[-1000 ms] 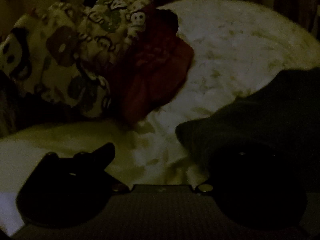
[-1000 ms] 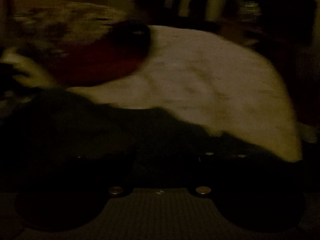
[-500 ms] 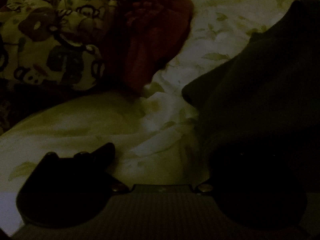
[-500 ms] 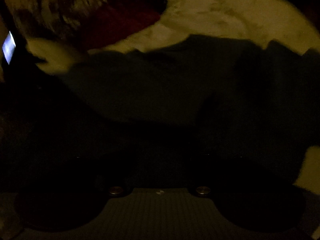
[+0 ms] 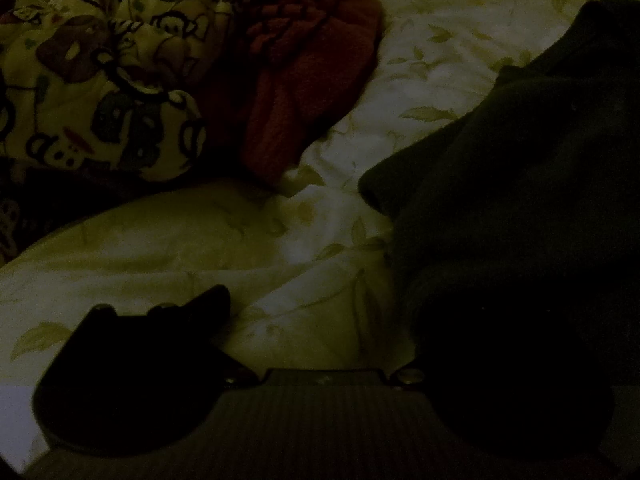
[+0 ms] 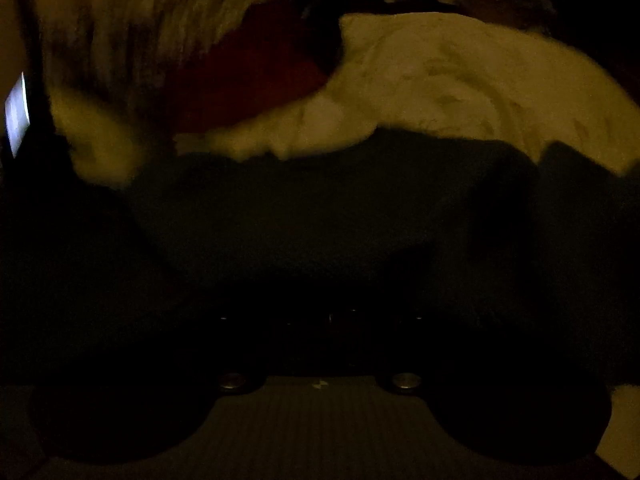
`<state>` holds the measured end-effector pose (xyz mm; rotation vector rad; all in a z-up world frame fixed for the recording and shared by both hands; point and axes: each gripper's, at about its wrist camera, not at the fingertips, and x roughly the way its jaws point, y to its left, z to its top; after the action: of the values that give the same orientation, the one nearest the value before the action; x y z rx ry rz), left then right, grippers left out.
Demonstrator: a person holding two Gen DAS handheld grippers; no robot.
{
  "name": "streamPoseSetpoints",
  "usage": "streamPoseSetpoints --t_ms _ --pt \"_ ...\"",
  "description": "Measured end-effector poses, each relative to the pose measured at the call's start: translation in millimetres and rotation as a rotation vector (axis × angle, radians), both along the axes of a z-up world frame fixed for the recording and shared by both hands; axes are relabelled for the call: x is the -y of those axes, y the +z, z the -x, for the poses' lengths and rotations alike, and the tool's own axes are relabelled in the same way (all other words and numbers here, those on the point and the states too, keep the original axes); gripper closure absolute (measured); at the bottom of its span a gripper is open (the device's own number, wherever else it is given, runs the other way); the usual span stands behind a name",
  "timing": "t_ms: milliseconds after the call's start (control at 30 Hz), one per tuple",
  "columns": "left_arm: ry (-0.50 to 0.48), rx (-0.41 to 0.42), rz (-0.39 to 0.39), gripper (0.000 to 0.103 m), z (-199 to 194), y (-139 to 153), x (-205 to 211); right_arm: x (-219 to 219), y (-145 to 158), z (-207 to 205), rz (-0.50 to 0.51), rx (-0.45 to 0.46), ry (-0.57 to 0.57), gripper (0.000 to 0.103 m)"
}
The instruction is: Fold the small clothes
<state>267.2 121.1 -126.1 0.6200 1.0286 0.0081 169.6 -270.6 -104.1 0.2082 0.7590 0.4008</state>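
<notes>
A dark garment (image 5: 520, 200) lies spread on a pale sheet with a leaf print (image 5: 240, 240). My left gripper (image 5: 324, 308) is open at the garment's left edge. Its left finger (image 5: 180, 320) rests over bare sheet, and its right finger is lost against the dark cloth. In the right wrist view the dark garment (image 6: 320, 208) fills the lower half. My right gripper (image 6: 320, 320) sits low on it with its fingers brought together on the cloth, barely visible in the dark.
A red garment (image 5: 304, 80) and a cartoon-print garment (image 5: 100, 80) are heaped at the far left of the bed. The right wrist view shows the red garment (image 6: 248, 80) blurred, bare sheet (image 6: 460, 80) beyond, and a small lit screen (image 6: 16, 116) at the left edge.
Both grippers have sunk toward the bed, the left one then holding still. The right gripper's fingers, wide apart before, have come together on the dark garment.
</notes>
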Motion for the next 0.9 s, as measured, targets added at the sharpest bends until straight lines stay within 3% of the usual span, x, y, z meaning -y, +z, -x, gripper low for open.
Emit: streamPoseSetpoints --t_ms 67,167,200,233,267,300,400,533,567,633,667,700,833,900 --pt "-0.003 0.003 0.001 0.0 1 0 0 16 25 2 -0.123 0.012 -0.022 0.103" --pt "-0.005 0.005 0.003 0.0 1 0 2 31 52 4 -0.164 -0.006 -0.049 0.101" --pt "-0.006 0.004 0.003 0.0 1 -1 2 33 53 1 -0.168 -0.046 -0.039 0.082" --pt "-0.006 0.004 0.004 0.0 1 -1 2 31 49 1 -0.168 -0.081 -0.022 0.07" --pt "-0.006 0.004 0.005 0.0 1 -1 2 26 42 2 -0.142 -0.104 -0.008 0.029" --pt "-0.005 0.003 0.007 0.0 1 -1 2 19 35 4 -0.1 -0.124 0.0 0.0" --pt "-0.002 -0.002 0.012 0.0 -1 -1 1 -3 7 12 0.051 -0.137 0.011 0.0" --pt "-0.006 -0.003 0.008 0.0 0 -2 3 -18 -15 6 0.205 0.002 0.034 0.0" --pt "-0.005 -0.005 0.008 0.0 0 -2 2 -21 -18 2 0.217 0.022 0.061 0.004" --pt "-0.003 -0.008 0.009 0.0 0 -2 2 -28 -21 -5 0.242 0.066 0.092 0.018" --pt "-0.003 -0.008 0.009 0.0 0 -2 2 -30 -21 -9 0.267 0.079 0.102 0.051" --pt "-0.003 -0.008 0.01 0.0 0 -2 2 -32 -20 -13 0.277 0.078 0.108 0.078" --pt "-0.003 -0.008 0.009 0.0 1 -2 2 -20 3 -23 0.13 -0.027 0.149 0.084" --pt "-0.006 -0.009 0.009 0.0 1 -2 3 1 21 -33 -0.095 -0.15 0.123 0.084"
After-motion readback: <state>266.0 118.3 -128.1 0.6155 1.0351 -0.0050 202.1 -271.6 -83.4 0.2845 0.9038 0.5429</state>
